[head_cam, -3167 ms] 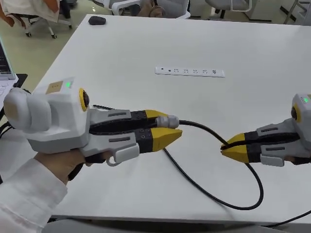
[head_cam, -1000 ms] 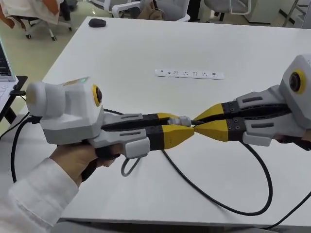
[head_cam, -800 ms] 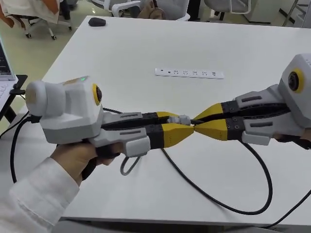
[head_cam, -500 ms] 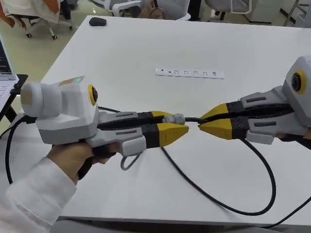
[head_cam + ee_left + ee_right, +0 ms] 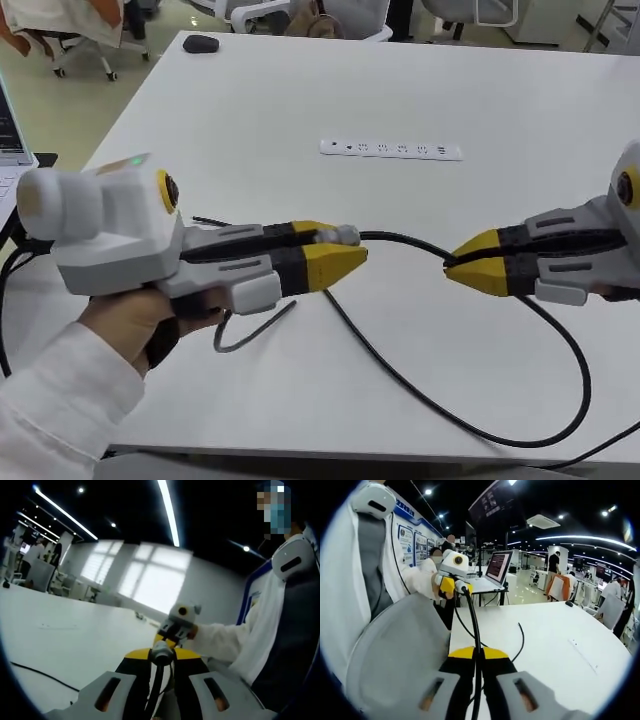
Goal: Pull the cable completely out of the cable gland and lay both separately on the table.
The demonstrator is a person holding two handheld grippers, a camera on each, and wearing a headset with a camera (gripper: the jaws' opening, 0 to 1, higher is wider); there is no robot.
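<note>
Left jaws: we see the left gripper [image 5: 345, 246] with its yellow tips pinching the small grey cylindrical cable gland [image 5: 338, 236], held above the white table [image 5: 300, 90] near its front-left edge.
Right jaws: the right gripper [image 5: 450, 268] is pressed together on the black round rubber-sheathed cable [image 5: 400, 241], near the gland but apart from it.
Cable: it runs from the gland to the right jaws, then loops low along the front edge. A short tail hangs under the left gripper, so we judge it not yet out.
Handling: we expect the cable to be light, floppy and a bit slick. The gland is rigid, small and likely to roll.
Hold: we'd grip the cable close to the gland and pull straight along its axis, keeping the gland clamped across its body.
Table, further out: a white flat power strip [image 5: 390, 149] lies mid-surface and a dark mouse [image 5: 200, 43] sits at the far-left corner.
</note>
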